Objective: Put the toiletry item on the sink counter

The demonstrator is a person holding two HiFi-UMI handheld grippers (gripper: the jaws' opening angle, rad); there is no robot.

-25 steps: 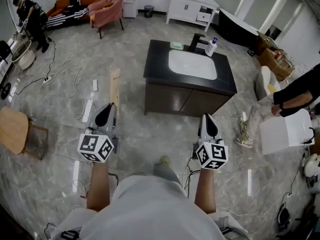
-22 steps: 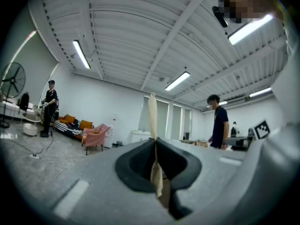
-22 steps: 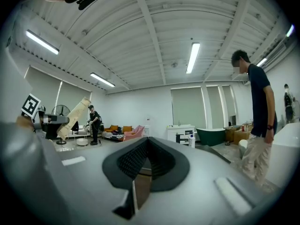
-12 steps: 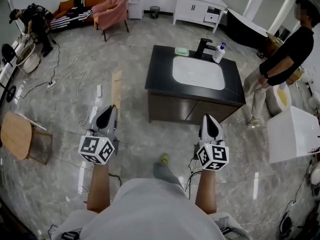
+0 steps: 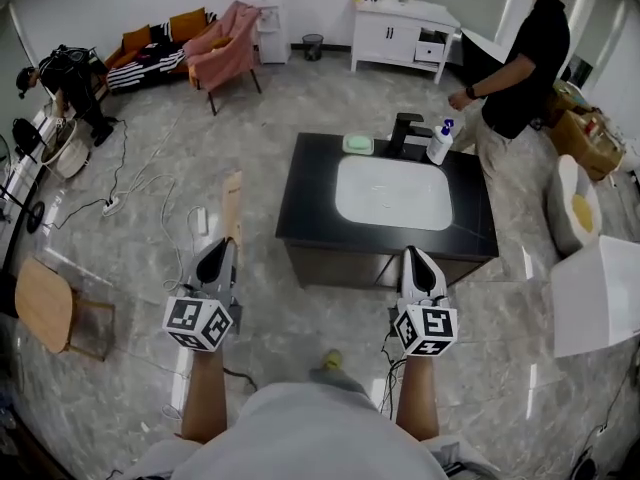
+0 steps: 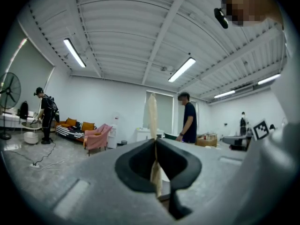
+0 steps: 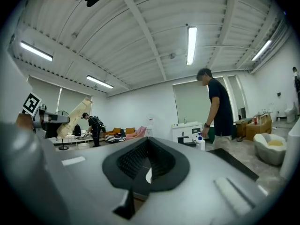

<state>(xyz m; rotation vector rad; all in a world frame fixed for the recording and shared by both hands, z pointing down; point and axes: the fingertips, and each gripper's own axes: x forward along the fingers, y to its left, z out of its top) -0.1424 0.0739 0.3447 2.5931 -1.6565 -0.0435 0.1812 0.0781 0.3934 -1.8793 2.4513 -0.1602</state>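
The toiletry item (image 5: 232, 205) is a long flat beige pack. My left gripper (image 5: 218, 255) is shut on its lower end, and it sticks out forward past the jaws. In the left gripper view the toiletry item (image 6: 152, 114) stands upright, pinched between the closed jaws of my left gripper (image 6: 155, 143). My right gripper (image 5: 418, 260) is shut with nothing in it; its jaws meet at the tip in the right gripper view (image 7: 148, 142). The sink counter (image 5: 310, 183), black with a white basin, stands just ahead of both grippers.
On the counter are a green soap dish (image 5: 357, 144), a black faucet (image 5: 404, 130) and a pump bottle (image 5: 440, 143). A person in black (image 5: 520, 63) stands behind it. A white box (image 5: 600, 293) is at right, a wooden stool (image 5: 45, 303) and floor cables (image 5: 150, 183) at left.
The sink counter has come nearer to both grippers. The person in black has walked from the right side to behind the counter. Both grippers keep their pose, the left still holding the pack.
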